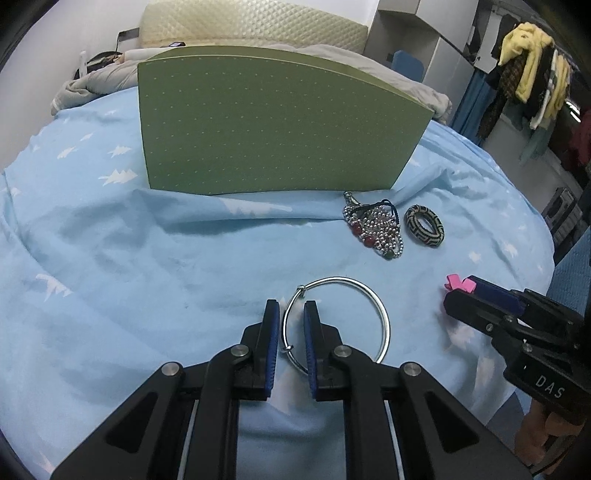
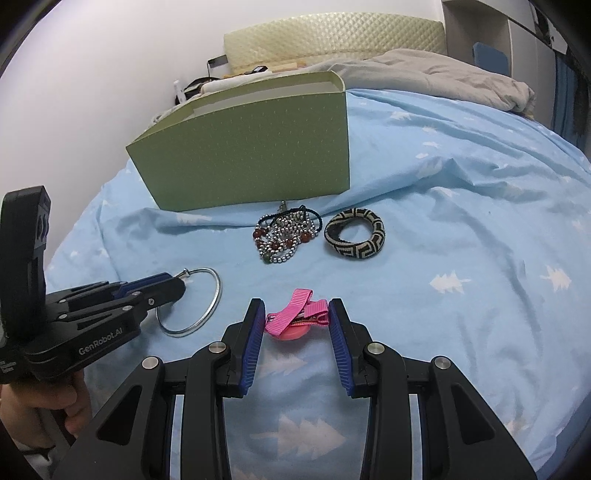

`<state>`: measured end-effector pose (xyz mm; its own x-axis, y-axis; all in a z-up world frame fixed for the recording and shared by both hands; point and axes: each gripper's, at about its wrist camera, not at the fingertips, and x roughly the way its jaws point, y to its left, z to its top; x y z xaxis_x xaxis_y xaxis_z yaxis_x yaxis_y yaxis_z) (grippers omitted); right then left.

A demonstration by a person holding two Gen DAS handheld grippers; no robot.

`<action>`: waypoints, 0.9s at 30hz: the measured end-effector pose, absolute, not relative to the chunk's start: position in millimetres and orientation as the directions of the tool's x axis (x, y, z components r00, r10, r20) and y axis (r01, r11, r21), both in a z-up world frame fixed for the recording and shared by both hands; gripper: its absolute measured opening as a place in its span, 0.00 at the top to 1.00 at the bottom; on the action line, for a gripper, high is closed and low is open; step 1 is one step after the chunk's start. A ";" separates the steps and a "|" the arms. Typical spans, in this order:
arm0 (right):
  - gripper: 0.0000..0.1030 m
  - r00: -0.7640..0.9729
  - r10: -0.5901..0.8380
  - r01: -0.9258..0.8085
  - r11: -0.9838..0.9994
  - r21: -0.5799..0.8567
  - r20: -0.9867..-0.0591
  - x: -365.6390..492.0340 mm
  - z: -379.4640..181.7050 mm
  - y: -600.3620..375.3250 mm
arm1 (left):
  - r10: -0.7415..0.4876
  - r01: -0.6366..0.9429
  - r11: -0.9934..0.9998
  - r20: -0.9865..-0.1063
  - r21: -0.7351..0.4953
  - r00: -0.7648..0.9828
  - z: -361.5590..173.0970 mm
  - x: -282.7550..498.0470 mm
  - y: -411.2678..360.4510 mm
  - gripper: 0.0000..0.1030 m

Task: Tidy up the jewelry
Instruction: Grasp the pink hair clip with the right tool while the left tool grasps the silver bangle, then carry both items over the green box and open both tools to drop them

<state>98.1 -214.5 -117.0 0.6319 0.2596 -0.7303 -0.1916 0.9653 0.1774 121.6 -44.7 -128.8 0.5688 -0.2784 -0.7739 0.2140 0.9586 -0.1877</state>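
A thin silver bangle (image 1: 343, 278) (image 2: 218, 291) lies on the light blue sheet. My left gripper (image 1: 291, 306) (image 2: 173, 284) straddles its left arc: the wire runs between the blue pads with a small gap, and they do not press on it. My right gripper (image 2: 296, 306) (image 1: 458, 295) is closed on a pink ribbon hair clip (image 2: 295, 314) (image 1: 458, 283), whose ends touch both pads. Farther back lie a heap of silver and red beaded bracelets (image 2: 284, 236) (image 1: 376, 229) and a black and cream woven bangle (image 2: 354, 232) (image 1: 424, 225). A green box (image 1: 280, 125) (image 2: 251, 155) with an open top stands behind them.
The bed sheet (image 2: 480, 221) is wrinkled, with a fold in front of the box. A grey blanket (image 2: 443, 70) and a quilted cream headboard (image 2: 332, 33) lie beyond it. Clothes (image 1: 532, 74) hang at the far right. A hand (image 2: 70, 406) holds the left gripper's handle.
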 end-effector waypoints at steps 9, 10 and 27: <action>0.68 0.654 0.253 -0.187 0.967 0.172 -0.713 97.7 -107.8 -215.1 | -0.301 0.203 0.953 -0.751 -0.223 0.588 -115.2 121.5 -39.0 0.98; 0.68 0.658 0.253 -0.187 0.967 0.171 -0.709 97.7 -105.3 -215.2 | -0.304 0.206 0.953 -0.744 -0.224 0.595 -110.8 120.8 -38.8 0.99; 0.68 0.755 0.261 -0.193 0.965 0.176 -0.602 120.8 -38.4 -207.0 | -0.319 0.254 0.947 -0.645 -0.194 0.694 -20.7 132.8 -38.7 0.99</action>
